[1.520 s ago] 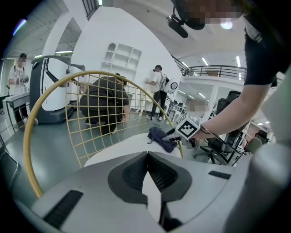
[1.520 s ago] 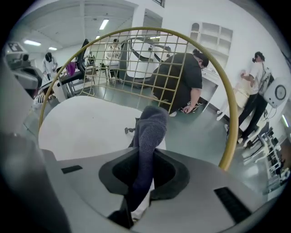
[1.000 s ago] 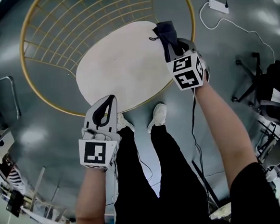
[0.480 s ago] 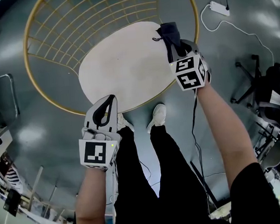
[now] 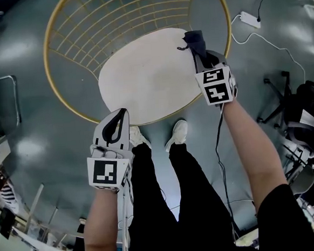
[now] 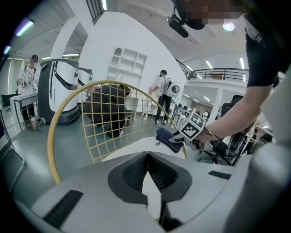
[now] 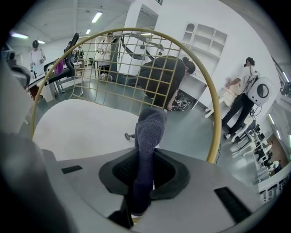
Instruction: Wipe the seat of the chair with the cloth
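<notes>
Right tool is clamped on the dark cloth. The cloth's free end pokes past the jaws at the far-right edge of the pale round seat, just inside the chair's gold rim; can't tell if it's touching the seat. Nearly all the bare seat lies to that tool's left & toward the person, so the wipe prob. needs to sweep leftward across. Left tool is closed on nothing, by the seat's near-left edge, farther from the cloth.

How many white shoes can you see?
2: left shoe beside the left hand-held gripper, right shoe just below the seat edge.
</notes>
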Tool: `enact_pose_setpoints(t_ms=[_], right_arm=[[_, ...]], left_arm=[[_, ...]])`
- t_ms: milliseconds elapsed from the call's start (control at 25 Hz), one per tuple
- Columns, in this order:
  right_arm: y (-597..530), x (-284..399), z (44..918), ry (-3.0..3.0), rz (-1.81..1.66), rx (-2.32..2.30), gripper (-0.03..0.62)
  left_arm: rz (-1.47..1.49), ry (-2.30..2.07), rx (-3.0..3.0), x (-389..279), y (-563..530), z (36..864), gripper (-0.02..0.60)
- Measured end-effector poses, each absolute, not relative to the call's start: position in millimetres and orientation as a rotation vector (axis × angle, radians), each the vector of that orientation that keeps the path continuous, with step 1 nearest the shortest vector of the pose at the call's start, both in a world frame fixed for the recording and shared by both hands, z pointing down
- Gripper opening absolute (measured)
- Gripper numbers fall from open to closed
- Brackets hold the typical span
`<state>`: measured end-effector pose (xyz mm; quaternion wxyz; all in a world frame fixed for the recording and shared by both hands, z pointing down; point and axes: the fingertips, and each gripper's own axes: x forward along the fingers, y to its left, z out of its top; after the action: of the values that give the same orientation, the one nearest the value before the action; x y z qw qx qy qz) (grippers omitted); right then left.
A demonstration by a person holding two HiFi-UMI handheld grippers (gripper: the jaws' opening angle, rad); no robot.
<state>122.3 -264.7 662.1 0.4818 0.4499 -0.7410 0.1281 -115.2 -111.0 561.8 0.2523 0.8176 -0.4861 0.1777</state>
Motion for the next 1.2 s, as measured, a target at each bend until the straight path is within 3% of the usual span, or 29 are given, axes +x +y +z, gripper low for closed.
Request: enact_pose_setpoints(t_ms=[840,1200], right_arm=[[-191.5,-176.4,666.2,-2.254,0.451,0.501,0.064],[-192.7,-196.9,694.2,-2.248,0.547,0.445,0.064]], left_arm=[[0.446,-1.498,2.070,-249.5,-83.3,568.5,0.012],[0.440,-1.490,2.060,-254.8,-83.1,576.2,0.012]])
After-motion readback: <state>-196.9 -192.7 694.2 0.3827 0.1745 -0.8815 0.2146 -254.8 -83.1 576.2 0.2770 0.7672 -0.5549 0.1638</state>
